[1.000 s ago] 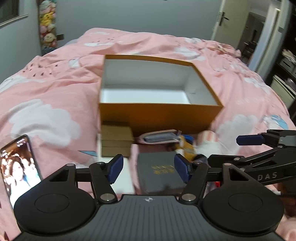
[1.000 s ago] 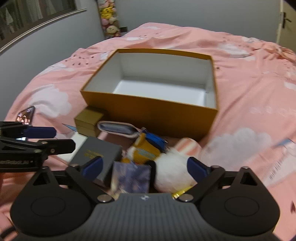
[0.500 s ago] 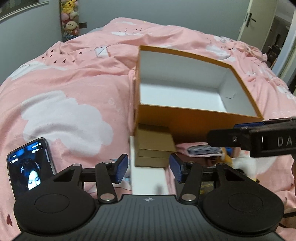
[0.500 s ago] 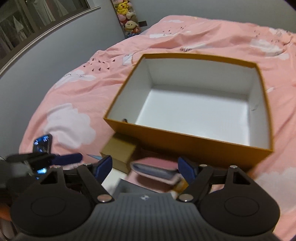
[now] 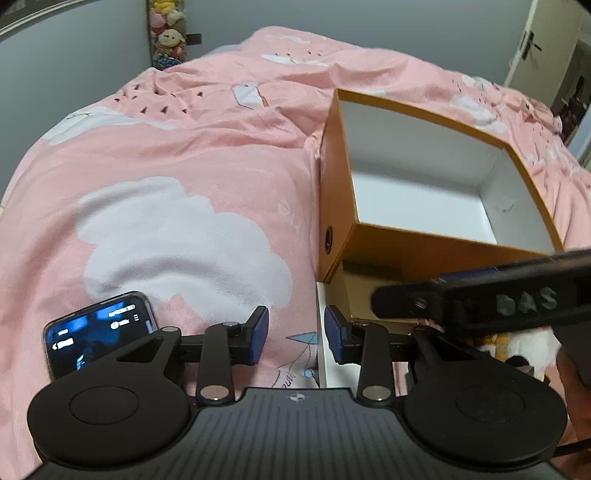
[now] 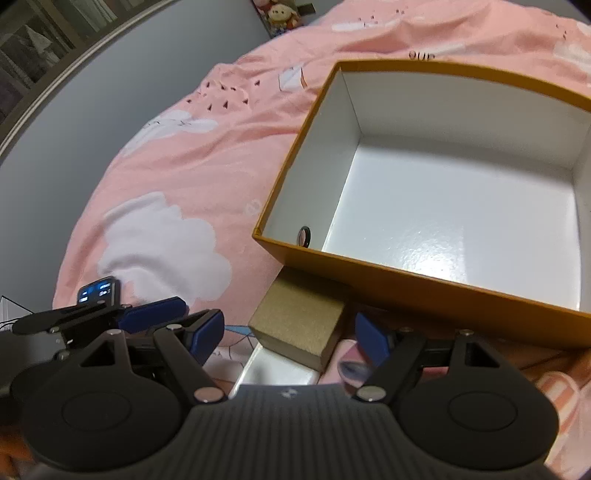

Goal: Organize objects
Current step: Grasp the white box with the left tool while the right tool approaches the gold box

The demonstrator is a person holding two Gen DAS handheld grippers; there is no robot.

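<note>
An open orange box (image 5: 406, 254) with a white empty inside sits on the pink bed; it also shows in the right wrist view (image 6: 424, 284). A small brown cardboard box (image 6: 299, 317) lies against its near left corner, on top of a white flat box (image 6: 273, 369). My right gripper (image 6: 290, 338) is open around the brown box, just above it. My left gripper (image 5: 295, 332) is open and empty, low over the white box's left edge (image 5: 321, 354). The right gripper's fingers (image 5: 480, 299) cross the left wrist view.
A phone (image 5: 96, 332) with a lit screen lies on the bed at the left; it also shows in the right wrist view (image 6: 99, 290). A pink pouch (image 6: 347, 365) and a plush toy (image 5: 517, 343) lie beside the brown box. Plush toys stand at the far wall (image 5: 166, 33).
Both grippers have swung left and moved closer to the orange box. The right gripper has come down around the brown box. The left gripper now sits over the white box's left edge.
</note>
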